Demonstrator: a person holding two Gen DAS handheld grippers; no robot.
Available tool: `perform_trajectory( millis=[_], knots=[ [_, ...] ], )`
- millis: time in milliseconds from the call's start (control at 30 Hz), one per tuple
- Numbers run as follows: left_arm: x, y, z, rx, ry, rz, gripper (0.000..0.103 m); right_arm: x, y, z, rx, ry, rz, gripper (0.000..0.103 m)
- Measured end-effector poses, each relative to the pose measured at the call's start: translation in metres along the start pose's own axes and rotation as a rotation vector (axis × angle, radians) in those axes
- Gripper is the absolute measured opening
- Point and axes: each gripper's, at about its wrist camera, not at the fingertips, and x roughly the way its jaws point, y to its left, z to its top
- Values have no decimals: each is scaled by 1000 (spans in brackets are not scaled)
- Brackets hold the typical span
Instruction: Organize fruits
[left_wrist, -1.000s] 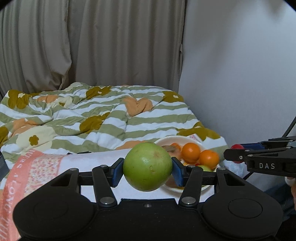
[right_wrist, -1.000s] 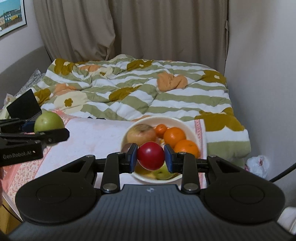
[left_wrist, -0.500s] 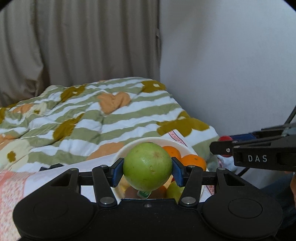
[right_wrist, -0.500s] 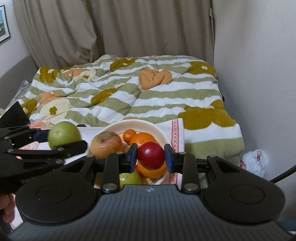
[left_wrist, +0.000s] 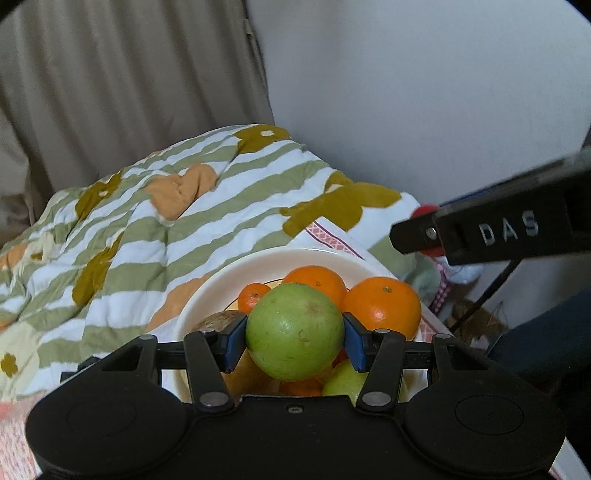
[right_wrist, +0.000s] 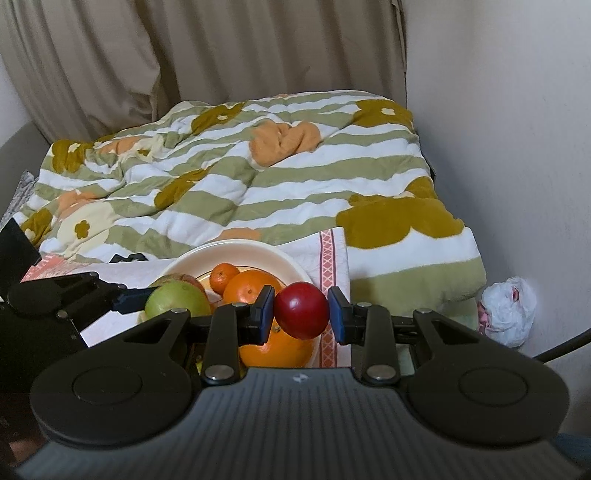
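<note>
Both tools are arriving over the bowl (left_wrist: 221, 280), which is now filling the lower view where a second ago it was lying farther off. Left tool (left_wrist: 295, 339): blue pads clamping a green apple (left_wrist: 294, 330), hanging above the fruit in the bowl. Right tool (right_wrist: 301, 312): pads clamping a red apple (right_wrist: 301, 310), hovering over the bowl's right rim. Bowl contents showing: two large oranges (left_wrist: 382, 308), one small mandarin (left_wrist: 253, 295), a brownish fruit (left_wrist: 218, 319), a yellow-green fruit (left_wrist: 343, 380). Bowl is sitting on a white cloth with pink border (right_wrist: 327, 258). Beyond: striped flowered quilt (right_wrist: 240, 177) on the bed, beige curtain (right_wrist: 221, 48), white plastic bag (right_wrist: 508, 312) by the wall.
</note>
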Motion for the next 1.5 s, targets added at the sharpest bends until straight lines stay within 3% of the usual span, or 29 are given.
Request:
perform_trajectory(
  millis=[67, 133, 200, 233, 367, 600, 933, 1267, 1300, 1367, 1433, 1500],
  knots=[
    [4, -2, -1, 17, 5, 5, 58, 2, -1, 1, 3, 4, -5, 46],
    [2, -4, -1, 31, -17, 3, 67, 4, -1, 1, 6, 8, -10, 46],
    [-2, -6, 0, 50, -48, 30, 95, 6, -2, 2, 8, 11, -13, 46],
    [-4, -6, 1, 56, -60, 39, 99, 7, -1, 3, 9, 13, -15, 46],
    [-12, 4, 0, 12, -65, 18, 100, 10, 0, 5, 1, 15, -11, 46],
    [-31, 44, -8, -205, -45, -18, 101, 23, 8, 11, -30, 16, 6, 46],
    [-53, 76, -27, -359, -55, 55, 101, 56, 9, 14, -69, 13, 35, 46],
    [-70, 75, -47, -395, -49, 163, 101, 71, -1, 7, -91, 20, 71, 49],
    [-71, 75, -49, -394, -50, 172, 101, 70, -1, 6, -93, 20, 80, 51],
    [-74, 76, -50, -397, -50, 187, 101, 68, 0, 6, -92, 18, 91, 77],
    [-79, 77, -55, -401, -53, 195, 101, 61, 1, 5, -83, -1, 86, 95],
    [-86, 78, -57, -405, -61, 203, 101, 53, 5, 4, -81, -21, 89, 102]
  ],
)
